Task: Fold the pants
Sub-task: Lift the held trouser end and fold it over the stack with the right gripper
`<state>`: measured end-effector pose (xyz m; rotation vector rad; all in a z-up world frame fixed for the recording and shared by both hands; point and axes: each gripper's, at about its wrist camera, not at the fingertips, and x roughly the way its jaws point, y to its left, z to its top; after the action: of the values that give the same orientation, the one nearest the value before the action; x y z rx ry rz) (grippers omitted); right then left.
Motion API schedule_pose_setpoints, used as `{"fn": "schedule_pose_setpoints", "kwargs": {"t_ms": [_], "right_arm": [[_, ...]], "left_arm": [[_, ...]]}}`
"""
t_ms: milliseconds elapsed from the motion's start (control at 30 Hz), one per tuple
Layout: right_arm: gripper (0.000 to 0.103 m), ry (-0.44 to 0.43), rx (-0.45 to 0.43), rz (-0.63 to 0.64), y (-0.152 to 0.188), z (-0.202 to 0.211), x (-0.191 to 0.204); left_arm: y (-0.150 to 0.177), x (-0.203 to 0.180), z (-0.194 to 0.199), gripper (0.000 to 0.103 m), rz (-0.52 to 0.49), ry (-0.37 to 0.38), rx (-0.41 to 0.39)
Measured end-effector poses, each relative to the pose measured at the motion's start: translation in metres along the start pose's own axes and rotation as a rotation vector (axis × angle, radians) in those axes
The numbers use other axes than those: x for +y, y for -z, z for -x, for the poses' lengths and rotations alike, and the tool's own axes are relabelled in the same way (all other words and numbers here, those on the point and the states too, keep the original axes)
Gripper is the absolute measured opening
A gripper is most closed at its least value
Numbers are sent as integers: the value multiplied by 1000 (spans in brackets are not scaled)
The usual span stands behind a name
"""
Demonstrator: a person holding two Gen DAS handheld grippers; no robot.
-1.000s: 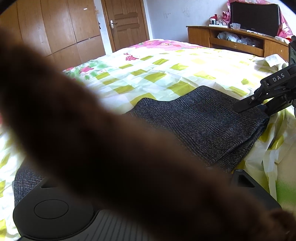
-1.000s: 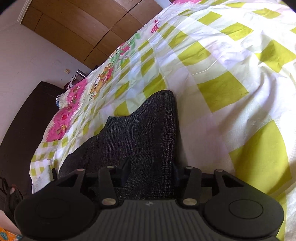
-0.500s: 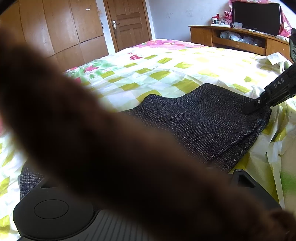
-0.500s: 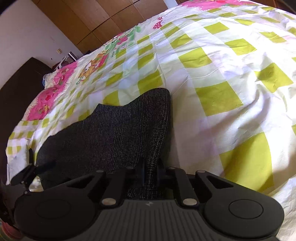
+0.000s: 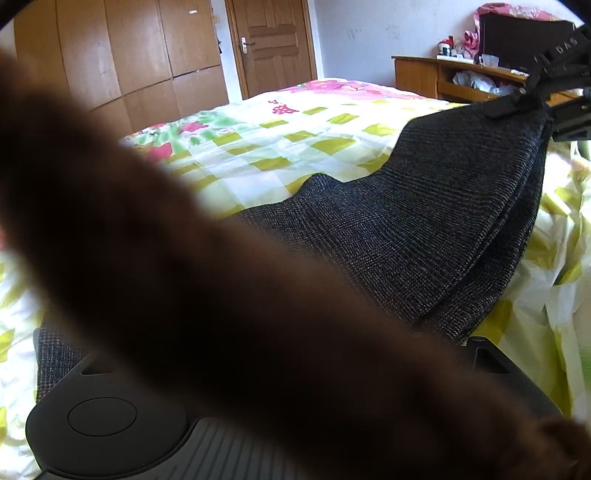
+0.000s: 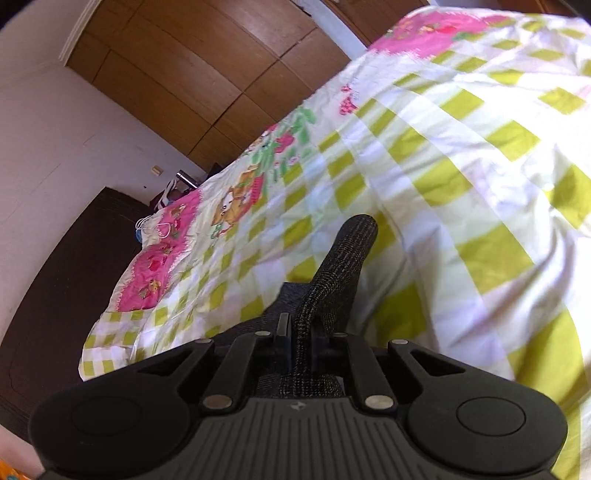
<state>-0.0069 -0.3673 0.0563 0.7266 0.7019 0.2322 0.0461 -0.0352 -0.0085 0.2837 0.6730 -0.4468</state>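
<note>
Dark grey checked pants lie folded on a bed with a yellow-green checked sheet. In the left wrist view my right gripper holds their far right corner up off the bed. The right wrist view shows that gripper shut on a raised fold of the pants. A blurred brown shape, close to the lens, crosses the left wrist view and hides my left gripper's fingers. A bit of pants fabric shows beside the left gripper's body.
Wooden wardrobes and a door stand beyond the bed. A wooden cabinet with a TV is at the back right. A dark cabinet stands past the pink end of the bed.
My right gripper has shut on the pants' edge and lifted it; that end now hangs above the bed. The left wrist view has barely changed.
</note>
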Motion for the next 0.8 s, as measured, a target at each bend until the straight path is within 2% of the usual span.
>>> {"fn": "schedule_pose_setpoints", "kwargs": {"t_ms": [167,300,433,533,700,800], "right_arm": [[26,-49,-9,189,-6,-20,88],[26,-87,44,326,6,-58,151],[26,-103,116,466,32,-98,204],[26,-108,202,569,61,-135,234],[26,-90,316,716,108,-182,264],[26,-68,361,741,121,-198,267]], "left_arm": [[9,29,23,85,73,-51,-31],[20,67,49,85,152,-116,-40],[34,101,60,85,244,-200,-13],[43,120,56,85,349,-151,24],[43,115,50,84,323,-140,44],[48,116,49,84,335,-112,56]]}}
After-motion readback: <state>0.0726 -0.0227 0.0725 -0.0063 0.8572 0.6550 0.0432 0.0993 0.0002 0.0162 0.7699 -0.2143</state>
